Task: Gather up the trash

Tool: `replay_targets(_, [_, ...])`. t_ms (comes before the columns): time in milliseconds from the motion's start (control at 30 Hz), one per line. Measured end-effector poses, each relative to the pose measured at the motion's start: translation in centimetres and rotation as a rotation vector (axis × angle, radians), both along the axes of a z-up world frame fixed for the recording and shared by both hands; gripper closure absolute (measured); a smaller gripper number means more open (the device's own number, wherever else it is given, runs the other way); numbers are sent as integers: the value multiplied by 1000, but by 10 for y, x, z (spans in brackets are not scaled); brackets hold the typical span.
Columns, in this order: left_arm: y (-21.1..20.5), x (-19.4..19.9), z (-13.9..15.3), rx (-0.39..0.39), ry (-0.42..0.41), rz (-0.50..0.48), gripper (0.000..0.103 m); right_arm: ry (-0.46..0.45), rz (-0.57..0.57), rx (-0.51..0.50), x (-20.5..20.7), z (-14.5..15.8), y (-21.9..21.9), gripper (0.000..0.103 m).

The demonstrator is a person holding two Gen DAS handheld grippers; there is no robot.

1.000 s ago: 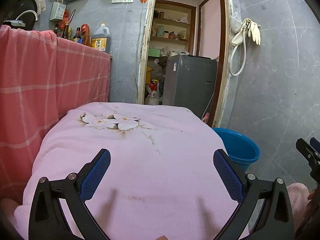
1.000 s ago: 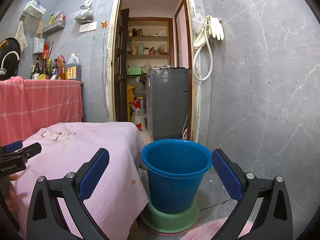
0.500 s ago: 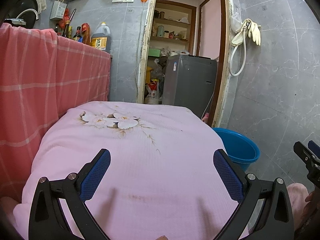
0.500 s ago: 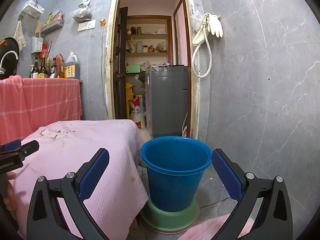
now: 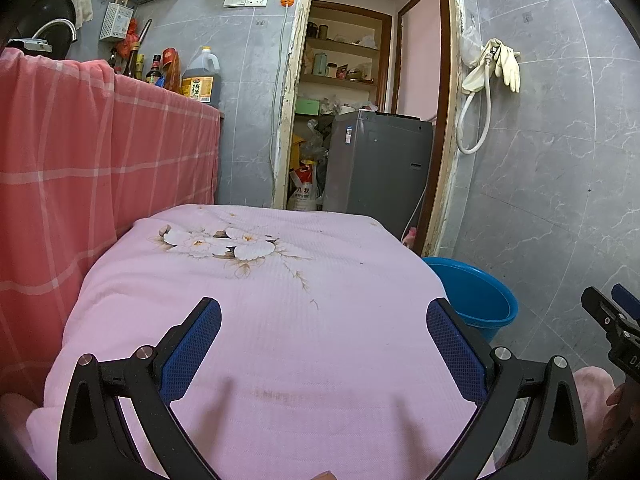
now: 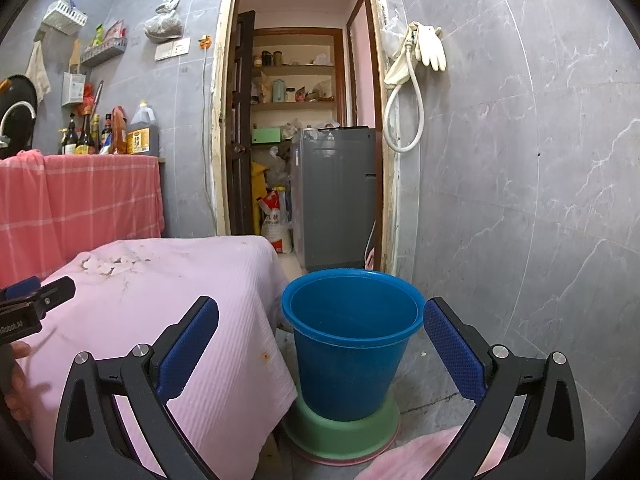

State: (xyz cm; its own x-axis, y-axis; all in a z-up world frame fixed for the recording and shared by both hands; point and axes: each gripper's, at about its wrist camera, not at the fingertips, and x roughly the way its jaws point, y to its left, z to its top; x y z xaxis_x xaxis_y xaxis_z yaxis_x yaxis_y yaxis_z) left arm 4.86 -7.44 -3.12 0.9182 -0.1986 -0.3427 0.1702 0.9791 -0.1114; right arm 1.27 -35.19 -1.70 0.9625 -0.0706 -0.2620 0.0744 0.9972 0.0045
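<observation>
Your left hand-held gripper (image 5: pixel 320 344) is wide apart and holds nothing; it hangs over the pink cloth (image 5: pixel 280 320) that covers the desk (image 5: pixel 80 360). Your right hand-held gripper (image 6: pixel 320 344) is also wide apart and empty, and it points at the blue bucket (image 6: pixel 352 344), which stands on the floor just beside the right edge of the desk. The bucket sits on a green base (image 6: pixel 340 432), and nothing can be seen inside it. On the cloth there is a printed flower pattern (image 5: pixel 224 242) at the far side and some small brown stains; no loose piece of trash can be told on it. Behind the desk, at the left, a red checked cloth (image 5: pixel 100 160) hangs, with bottles (image 5: pixel 200 78) standing above it. Further away, an open doorway shows a grey machine (image 5: pixel 376 168) and shelves (image 5: pixel 340 64). White gloves (image 5: pixel 504 64) hang on the grey wall.
</observation>
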Motion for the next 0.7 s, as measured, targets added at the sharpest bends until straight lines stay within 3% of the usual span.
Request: replay_targets(700, [0,-1,0,-2,0,1,2,0,-1,2,0,1,0,0])
